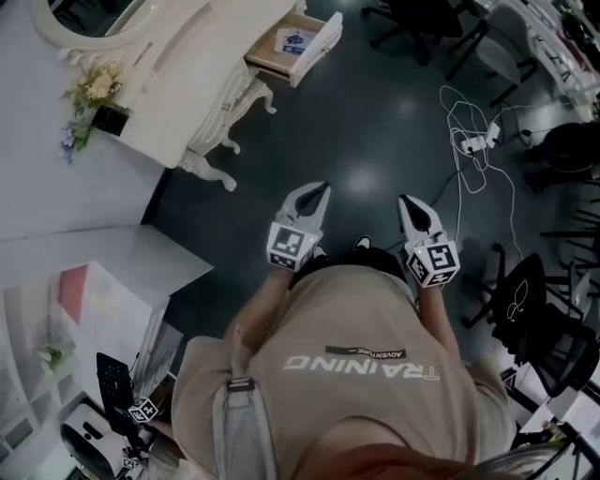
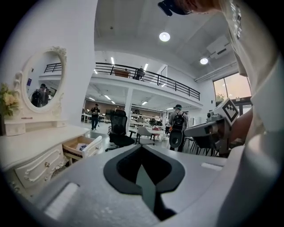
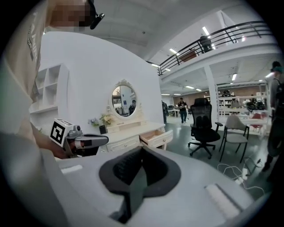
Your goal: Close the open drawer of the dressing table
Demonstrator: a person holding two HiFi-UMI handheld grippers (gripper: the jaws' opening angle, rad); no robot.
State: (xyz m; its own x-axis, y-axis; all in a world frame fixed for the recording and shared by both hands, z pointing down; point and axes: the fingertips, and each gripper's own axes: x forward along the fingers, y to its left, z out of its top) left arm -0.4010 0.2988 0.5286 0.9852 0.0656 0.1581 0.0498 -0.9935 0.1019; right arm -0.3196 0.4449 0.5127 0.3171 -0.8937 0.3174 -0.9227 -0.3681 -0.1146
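The white dressing table (image 1: 187,84) stands at the far left with an oval mirror (image 1: 94,19) on top. Its drawer (image 1: 295,42) is pulled open at the right end, with a printed item lying inside. Both grippers are held close to my body, well short of the table. My left gripper (image 1: 322,190) is shut and empty, and my right gripper (image 1: 406,201) is the same. The open drawer (image 2: 82,146) lies low and left in the left gripper view, beyond the shut left gripper (image 2: 141,147). Past the shut right gripper (image 3: 142,148) is the drawer (image 3: 156,137).
Flowers (image 1: 94,89) sit on the tabletop. A white shelf unit (image 1: 75,281) stands at my left. Cables and a power strip (image 1: 473,141) lie on the dark floor to the right, near a black chair (image 1: 534,309). An office chair (image 3: 204,124) stands beyond the table.
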